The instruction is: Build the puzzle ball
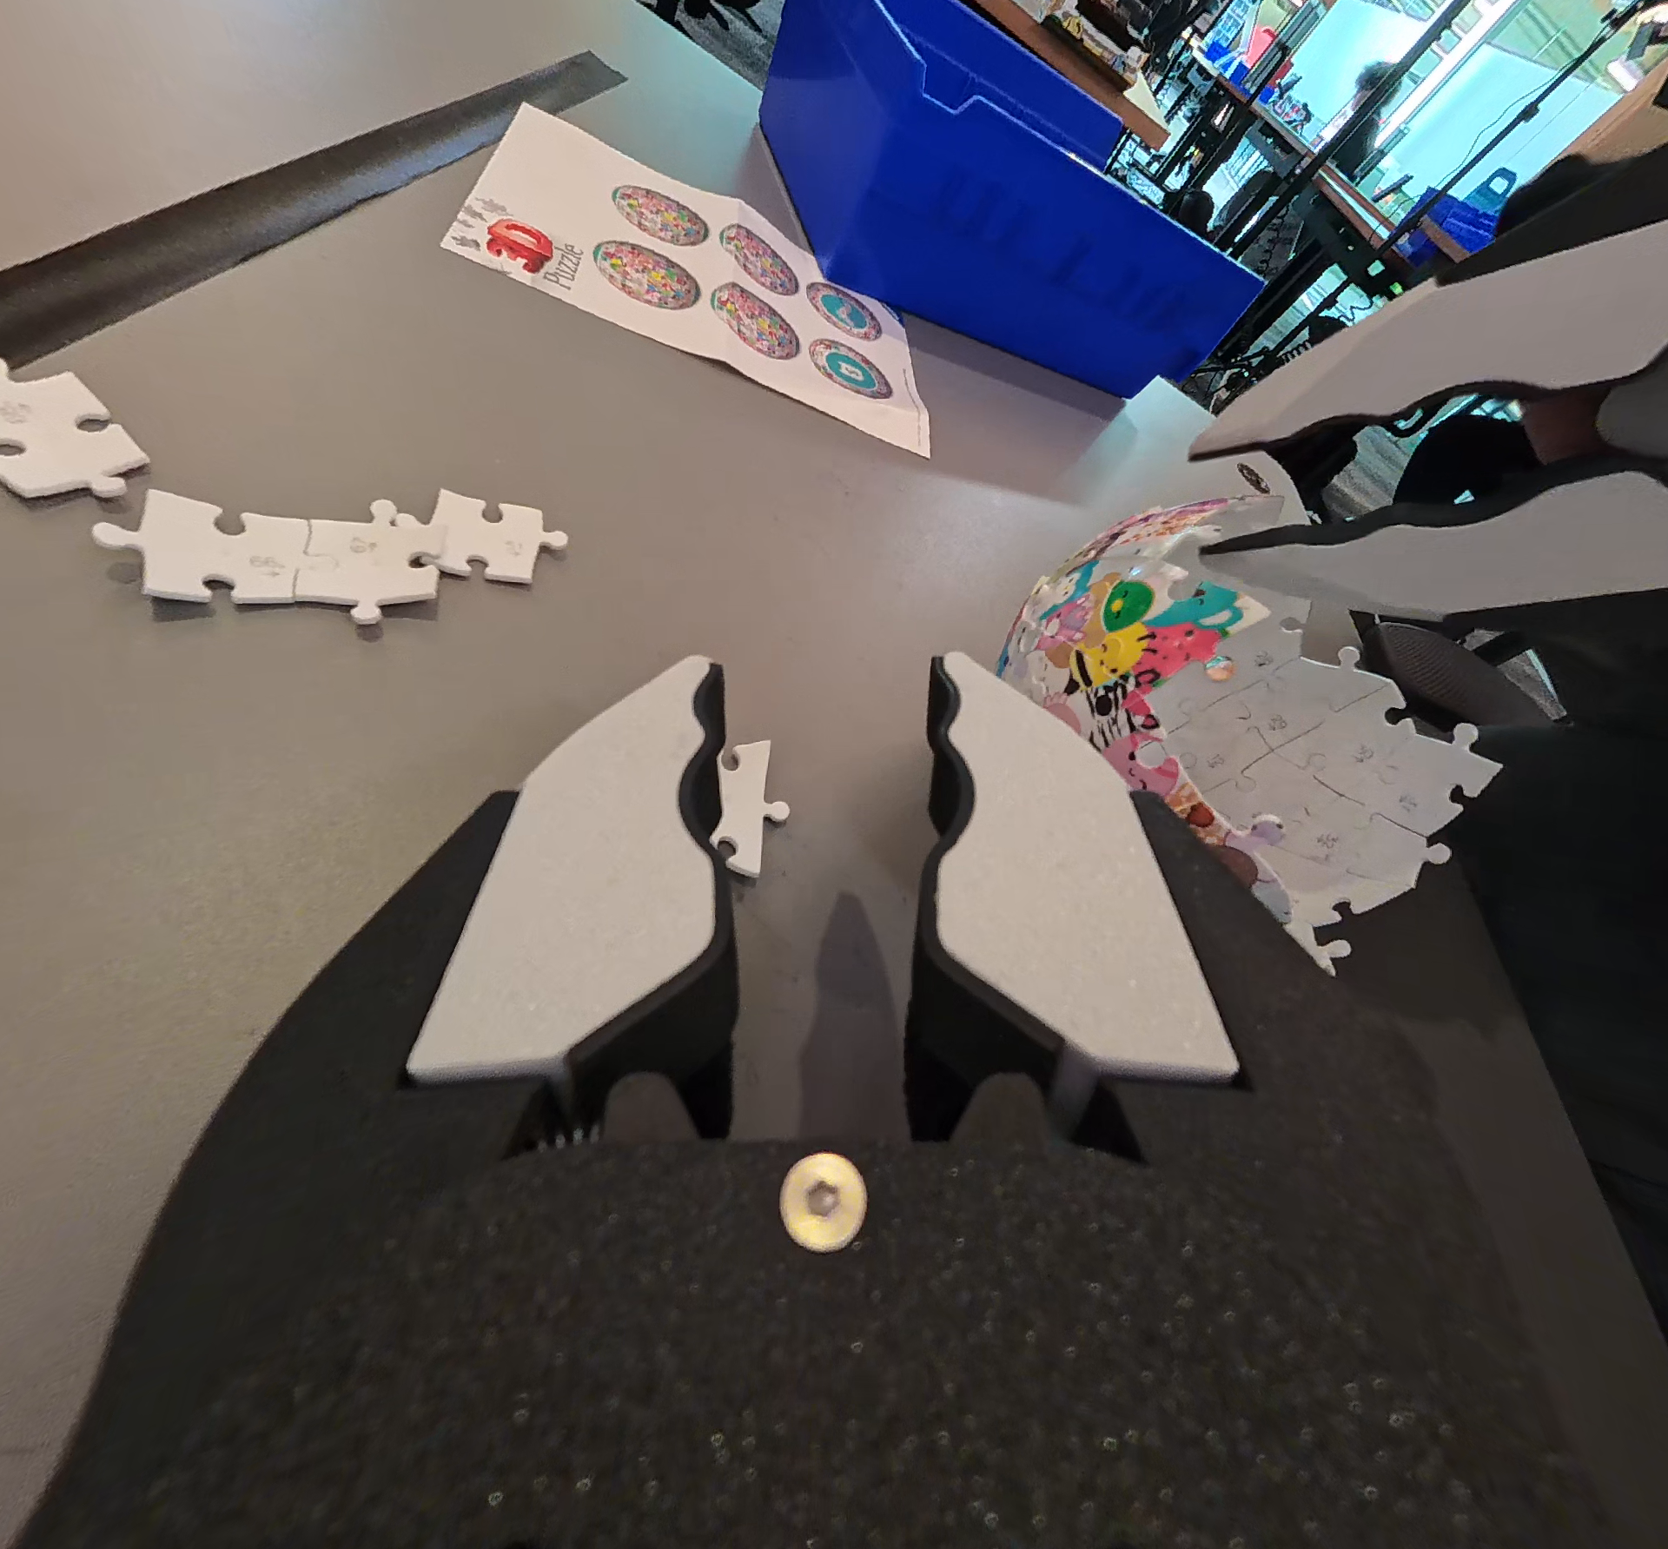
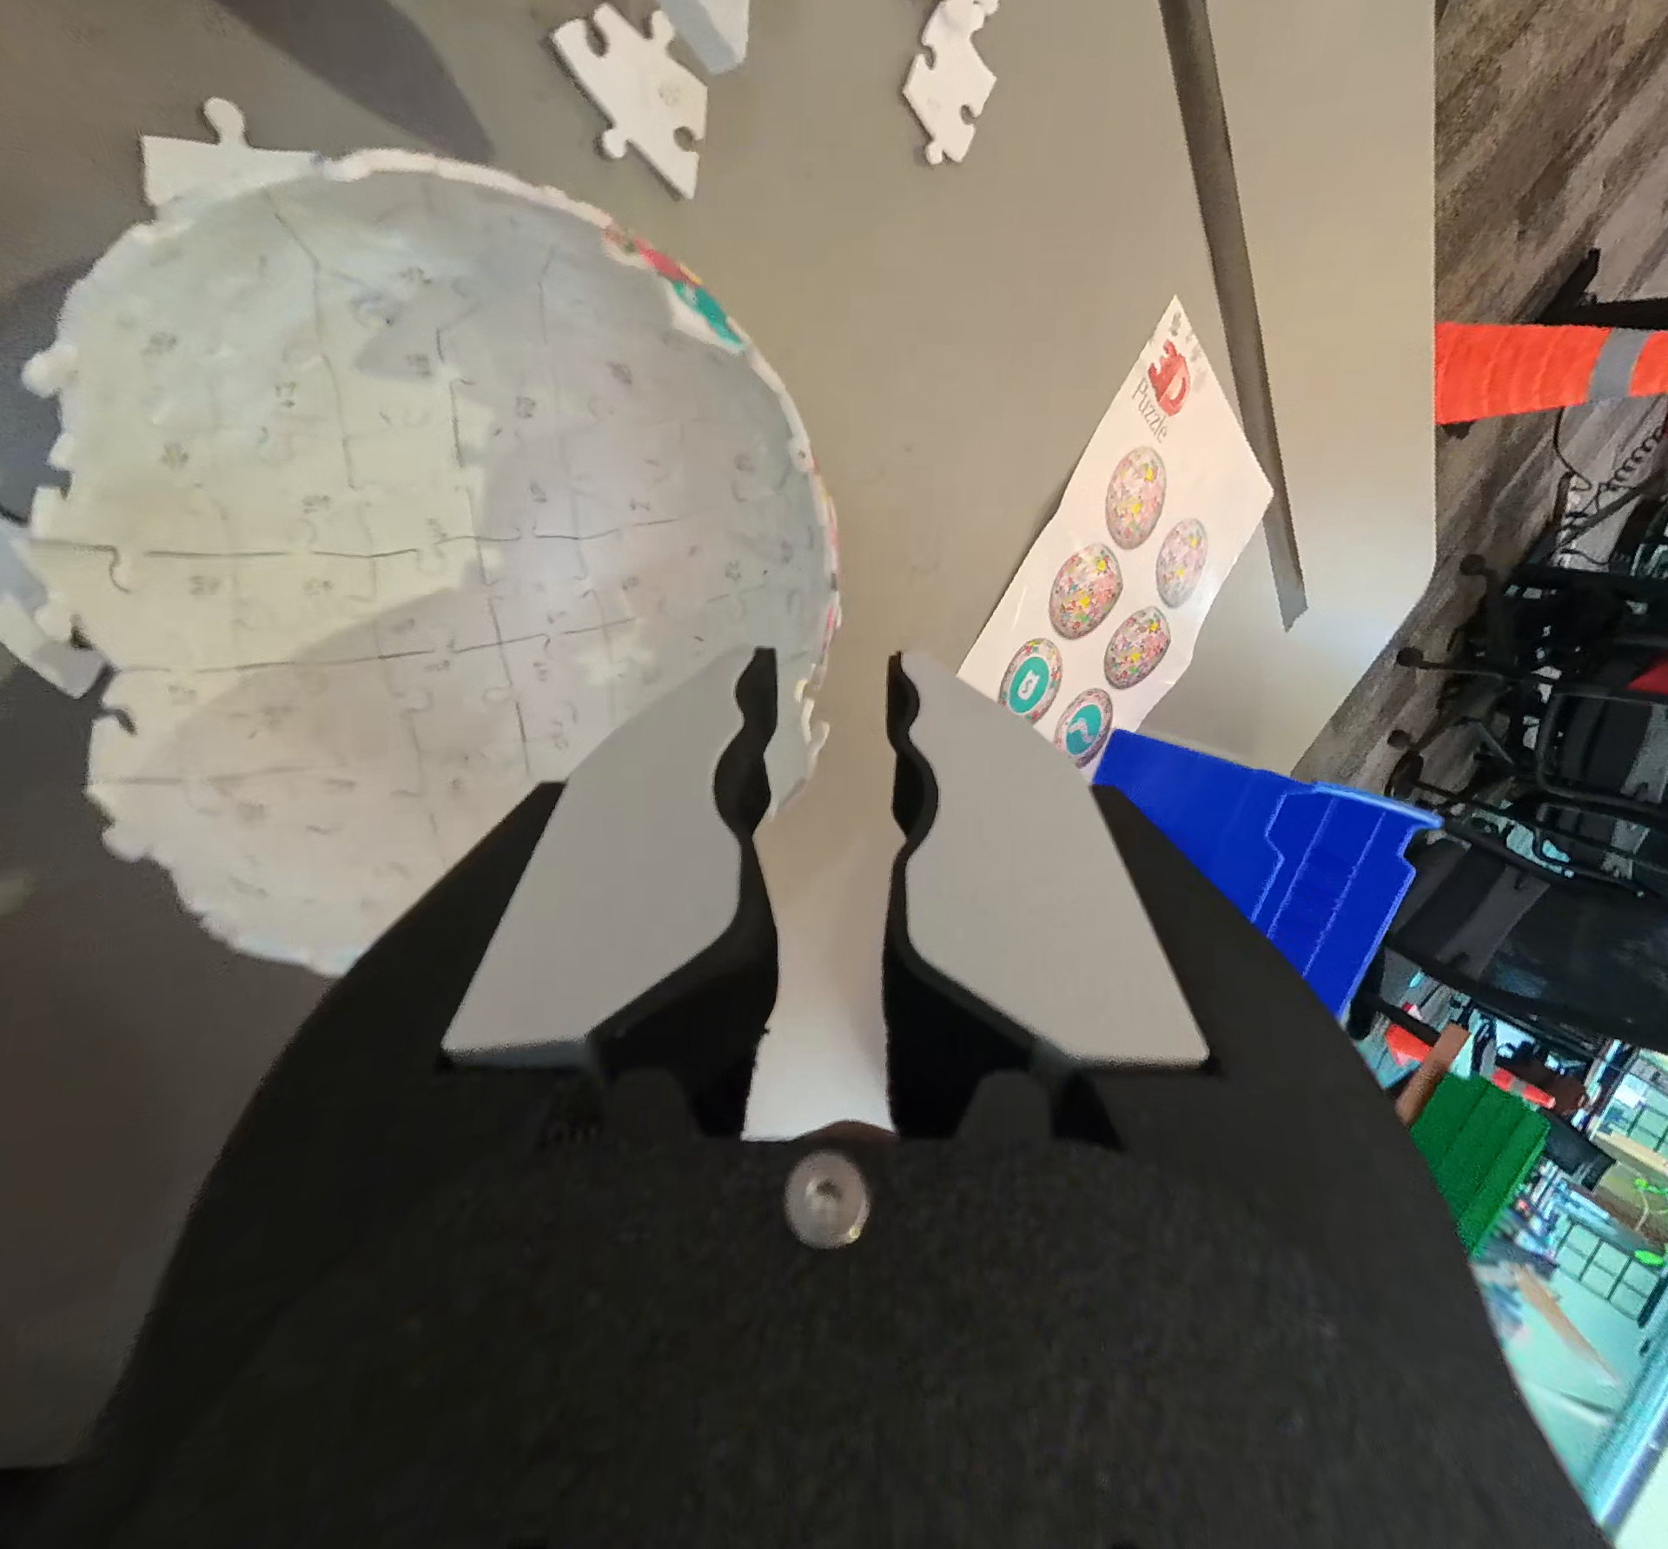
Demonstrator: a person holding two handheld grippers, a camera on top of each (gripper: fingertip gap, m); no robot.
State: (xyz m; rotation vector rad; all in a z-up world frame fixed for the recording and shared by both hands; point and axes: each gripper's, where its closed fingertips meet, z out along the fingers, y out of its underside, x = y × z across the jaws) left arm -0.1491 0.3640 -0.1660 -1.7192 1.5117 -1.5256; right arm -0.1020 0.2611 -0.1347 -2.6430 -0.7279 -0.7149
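Observation:
The half-built puzzle ball rests on the grey table, coloured outside, white inside. In the right wrist view its hollow white inside faces me. My right gripper is shut on the ball's rim; it also shows at the right of the left wrist view, pinching the top edge. My left gripper is open and empty, low over the table just left of the ball. A single white puzzle piece lies between its fingers, close to the left one; it also shows in the right wrist view.
A joined strip of white pieces and another group lie to the left. A picture sheet and a blue bin lie beyond. A black tape strip crosses the table. The table edge borders wood floor.

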